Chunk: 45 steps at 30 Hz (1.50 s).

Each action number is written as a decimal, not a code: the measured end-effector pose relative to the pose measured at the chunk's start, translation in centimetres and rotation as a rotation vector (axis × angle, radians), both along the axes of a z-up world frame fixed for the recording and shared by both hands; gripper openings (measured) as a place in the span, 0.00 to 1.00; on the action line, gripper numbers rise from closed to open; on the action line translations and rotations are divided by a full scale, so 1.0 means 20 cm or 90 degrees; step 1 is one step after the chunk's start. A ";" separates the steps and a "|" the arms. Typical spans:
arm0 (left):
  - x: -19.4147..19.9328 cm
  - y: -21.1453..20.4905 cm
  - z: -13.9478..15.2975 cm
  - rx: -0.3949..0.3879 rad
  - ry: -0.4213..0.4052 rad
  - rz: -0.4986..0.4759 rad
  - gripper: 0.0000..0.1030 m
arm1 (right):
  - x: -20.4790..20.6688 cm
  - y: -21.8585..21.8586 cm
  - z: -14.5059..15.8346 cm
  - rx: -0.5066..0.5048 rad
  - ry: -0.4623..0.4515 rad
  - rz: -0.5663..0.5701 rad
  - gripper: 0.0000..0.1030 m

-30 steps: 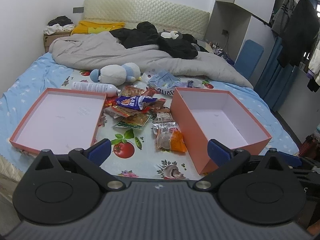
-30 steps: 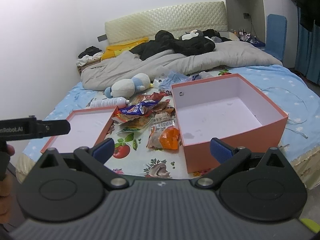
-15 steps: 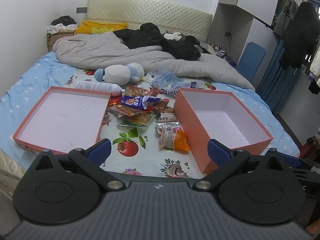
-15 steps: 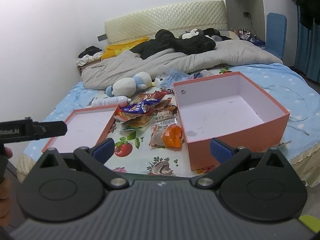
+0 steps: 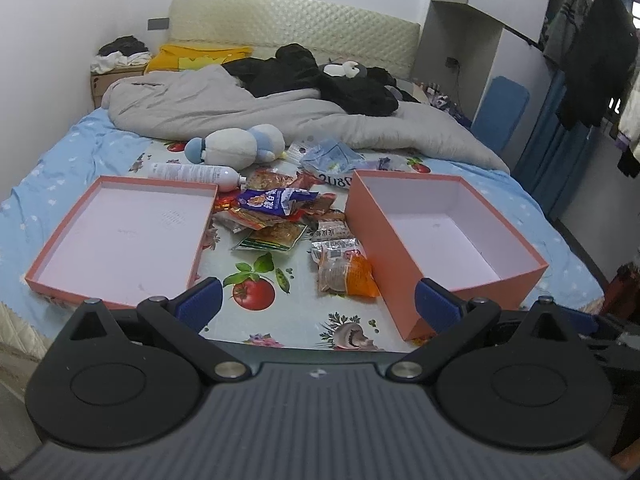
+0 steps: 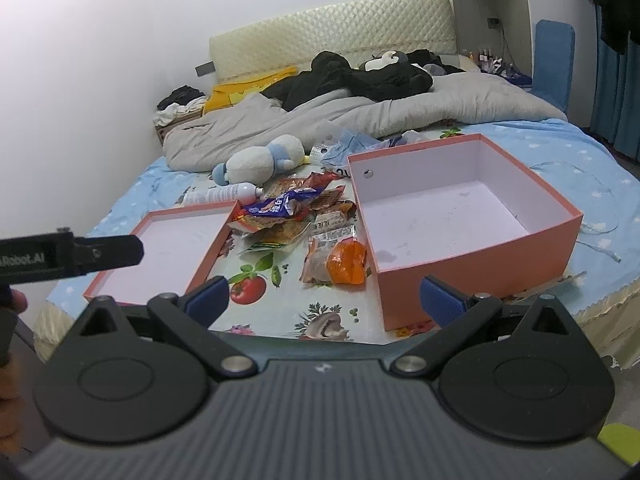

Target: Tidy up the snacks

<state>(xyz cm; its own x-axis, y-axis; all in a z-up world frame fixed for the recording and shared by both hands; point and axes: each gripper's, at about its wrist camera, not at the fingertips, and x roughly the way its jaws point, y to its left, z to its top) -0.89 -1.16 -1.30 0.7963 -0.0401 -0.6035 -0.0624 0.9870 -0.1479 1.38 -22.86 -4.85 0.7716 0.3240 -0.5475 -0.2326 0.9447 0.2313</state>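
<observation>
Bedroom with a messy bed (image 5: 48,184); on its printed cloth the snack packets (image 5: 280,216) lie in a heap between the shallow lid (image 5: 120,232) and the deep box (image 6: 460,216). Both my left gripper (image 5: 316,304) and right gripper (image 6: 324,300) have jaws wide apart, holding nothing (nothing sorted yet, I judge). Next I should reach for the orange packet (image 6: 346,262), nearest the box.

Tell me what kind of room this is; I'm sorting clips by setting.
Most likely a bedroom in a home. The snacks and pink box lie on a bed with a padded headboard and a rumpled grey duvet, and clothes hang on a rail at the right.
</observation>
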 end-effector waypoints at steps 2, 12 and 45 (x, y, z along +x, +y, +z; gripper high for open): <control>0.00 -0.01 -0.01 0.001 0.001 0.001 1.00 | -0.01 -0.01 0.00 0.001 -0.001 -0.003 1.00; 0.03 -0.03 -0.03 0.010 0.001 -0.002 1.00 | -0.01 -0.02 -0.02 0.000 0.002 -0.009 1.00; 0.76 0.18 -0.48 0.040 0.057 -0.062 1.00 | 0.31 0.27 -0.25 -0.054 0.025 0.039 0.83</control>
<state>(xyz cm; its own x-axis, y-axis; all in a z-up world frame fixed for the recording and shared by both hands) 14.28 2.45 -10.95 0.7333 -0.0736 -0.6759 0.0235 0.9963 -0.0831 7.67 -17.37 -9.84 0.7291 0.3211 -0.6044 -0.2830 0.9455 0.1610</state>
